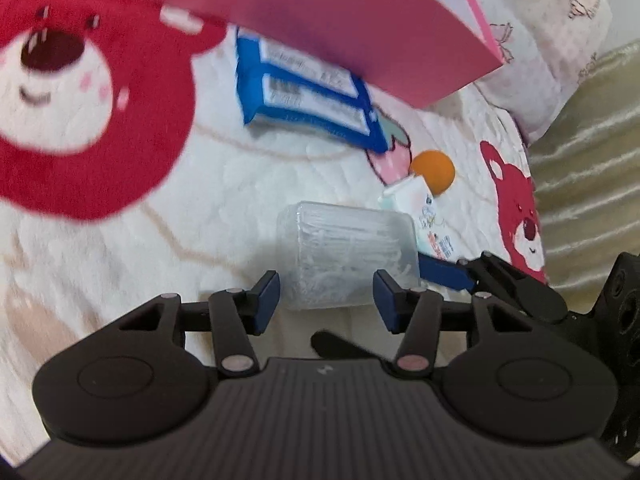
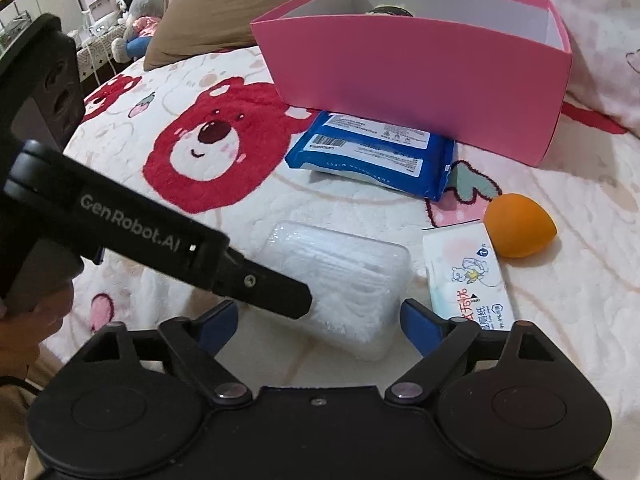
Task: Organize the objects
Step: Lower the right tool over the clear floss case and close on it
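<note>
just ahead of both grippers, on the bear-print blanket (image 2: pixel 224 216), lies the clear plastic box (image 2: pixel 340 280) packed with white sticks, well short of the pink box (image 2: pixel 420 80) where things seemingly belong. its long axis runs away from the fingers toward the pink box, tipped slightly sideways. the right gripper (image 2: pixel 318 322) stands wide, jaws to either side of the clear box's near end, pads not pressing. the left gripper (image 1: pixel 326 296) is partly open, also straddling that near end without touching. the two are about equally near; the right looks better squared. nearer the pink box lies the blue wipes pack (image 2: pixel 372 152), its far edge against the wall; beside the clear box sit the tissue packet (image 2: pixel 466 276) and orange sponge (image 2: pixel 518 226).
</note>
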Demonstrator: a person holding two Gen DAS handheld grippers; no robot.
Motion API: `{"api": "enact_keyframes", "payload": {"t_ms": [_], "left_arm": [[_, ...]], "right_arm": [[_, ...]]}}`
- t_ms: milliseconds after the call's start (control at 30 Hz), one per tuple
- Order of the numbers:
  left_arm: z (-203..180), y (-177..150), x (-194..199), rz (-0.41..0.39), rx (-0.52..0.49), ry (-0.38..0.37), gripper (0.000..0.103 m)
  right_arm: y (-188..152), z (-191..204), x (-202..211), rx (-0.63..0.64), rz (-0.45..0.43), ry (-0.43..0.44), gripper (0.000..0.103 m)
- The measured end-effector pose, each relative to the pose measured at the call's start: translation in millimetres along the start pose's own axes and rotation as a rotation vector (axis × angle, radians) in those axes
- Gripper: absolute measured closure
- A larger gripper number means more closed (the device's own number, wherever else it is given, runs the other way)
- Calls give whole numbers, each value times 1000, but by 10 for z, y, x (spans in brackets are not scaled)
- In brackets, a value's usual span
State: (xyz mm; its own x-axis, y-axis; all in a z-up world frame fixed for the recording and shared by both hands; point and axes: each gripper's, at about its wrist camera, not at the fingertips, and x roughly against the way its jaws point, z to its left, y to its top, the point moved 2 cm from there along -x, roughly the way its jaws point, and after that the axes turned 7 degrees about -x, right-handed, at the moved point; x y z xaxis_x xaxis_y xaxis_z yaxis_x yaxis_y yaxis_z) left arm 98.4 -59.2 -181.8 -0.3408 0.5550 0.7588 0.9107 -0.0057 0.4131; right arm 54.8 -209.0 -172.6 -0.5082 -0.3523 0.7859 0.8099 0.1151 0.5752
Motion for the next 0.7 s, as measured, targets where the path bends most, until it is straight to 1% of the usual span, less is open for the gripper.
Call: {"api": "enact_keyframes", "payload": {"t_ms": [67,100,133,233,300,333,367,400,433,467,533,600,700], "left_arm": [[-31,24,21,-39,-39,59,46],[-30,38,21,-50,-51,73,45],[-11,55,17,-51,-45,71,44],[81,103,4,-43,7,45,44],[128,125,-8,-45,23,25,48],[145,135,-14,-40,29,-1,61],[163,145,-18,-29,50,-47,66],[193,150,-10,-25,80,-80,66],[218,153,-1,-22,97,-110,66],[223,149,1,-20,100,-114,68],[218,135,-28,-4,97,-90,68],[195,110,-47,-7,95,-79,67],[170,97,-67,-11,93,-68,64]], "right_arm": [[-11,7,-33,-10,-8,-2,7],[-19,-1,-47,-22,-12,-3,7],[-23,-12,-64,-36,-18,-4,6],[-38,-34,-64,-60,-35,4,5],[-34,-47,-51,-72,-38,11,5],[-29,-56,-46,-80,-38,15,5],[-22,-61,-49,-88,-37,18,5],[-10,-68,-54,-100,-33,20,5],[2,-75,-62,-111,-30,10,2],[15,-80,-70,-120,-28,-2,1],[39,-84,-104,-126,-14,-3,1],[46,-70,-127,-117,-11,-4,1],[25,-16,-166,-90,-4,-35,1]]}}
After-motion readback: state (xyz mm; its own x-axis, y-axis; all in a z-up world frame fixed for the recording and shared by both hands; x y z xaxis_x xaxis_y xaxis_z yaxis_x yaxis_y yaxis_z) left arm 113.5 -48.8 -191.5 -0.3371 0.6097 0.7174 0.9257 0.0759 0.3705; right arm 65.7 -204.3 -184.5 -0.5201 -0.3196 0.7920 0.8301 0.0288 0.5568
